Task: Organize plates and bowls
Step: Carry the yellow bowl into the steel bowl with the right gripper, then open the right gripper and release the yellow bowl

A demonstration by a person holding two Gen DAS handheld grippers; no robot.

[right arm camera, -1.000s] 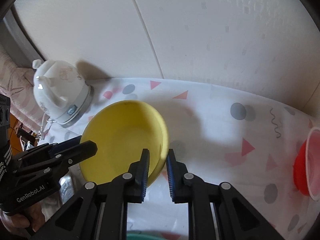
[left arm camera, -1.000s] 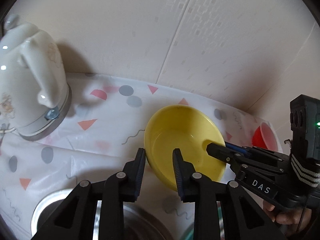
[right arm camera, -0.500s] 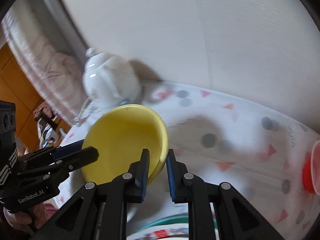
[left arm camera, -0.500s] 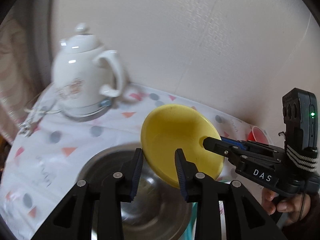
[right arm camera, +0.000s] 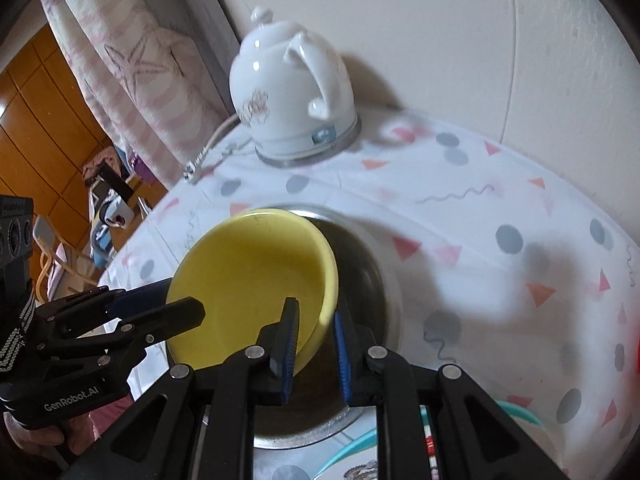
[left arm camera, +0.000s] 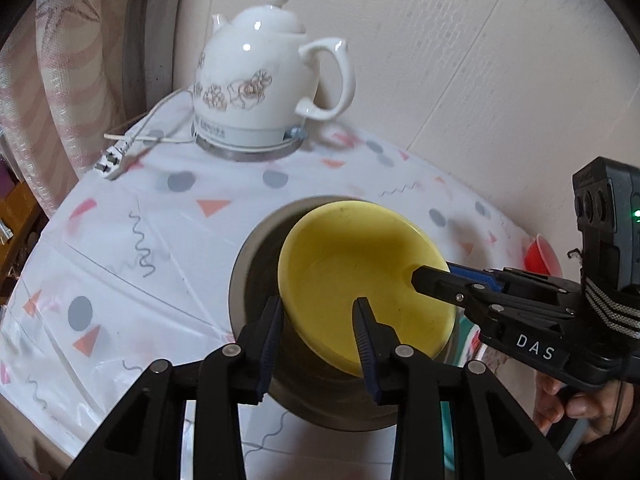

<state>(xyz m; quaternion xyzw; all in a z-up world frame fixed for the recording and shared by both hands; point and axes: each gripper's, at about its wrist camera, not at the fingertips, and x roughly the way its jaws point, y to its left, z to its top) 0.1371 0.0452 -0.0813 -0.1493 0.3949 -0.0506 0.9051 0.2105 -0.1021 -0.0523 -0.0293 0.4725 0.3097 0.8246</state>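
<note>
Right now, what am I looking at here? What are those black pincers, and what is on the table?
No robot: a person holds a two-fingered black gripper in each hand, each carrying a camera looking along its fingers. One picture comes from the left gripper, the other from the right gripper. Both grip the rim of a tilted yellow bowl, holding it over a metal bowl. On the patterned tablecloth stands a white kettle; a red cup sits at the far edge.

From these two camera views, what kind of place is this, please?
Probably a home dining or kitchen corner: a white ceramic electric kettle stands on a table under a patterned plastic tablecloth, with a striped pink curtain beside it.
</note>
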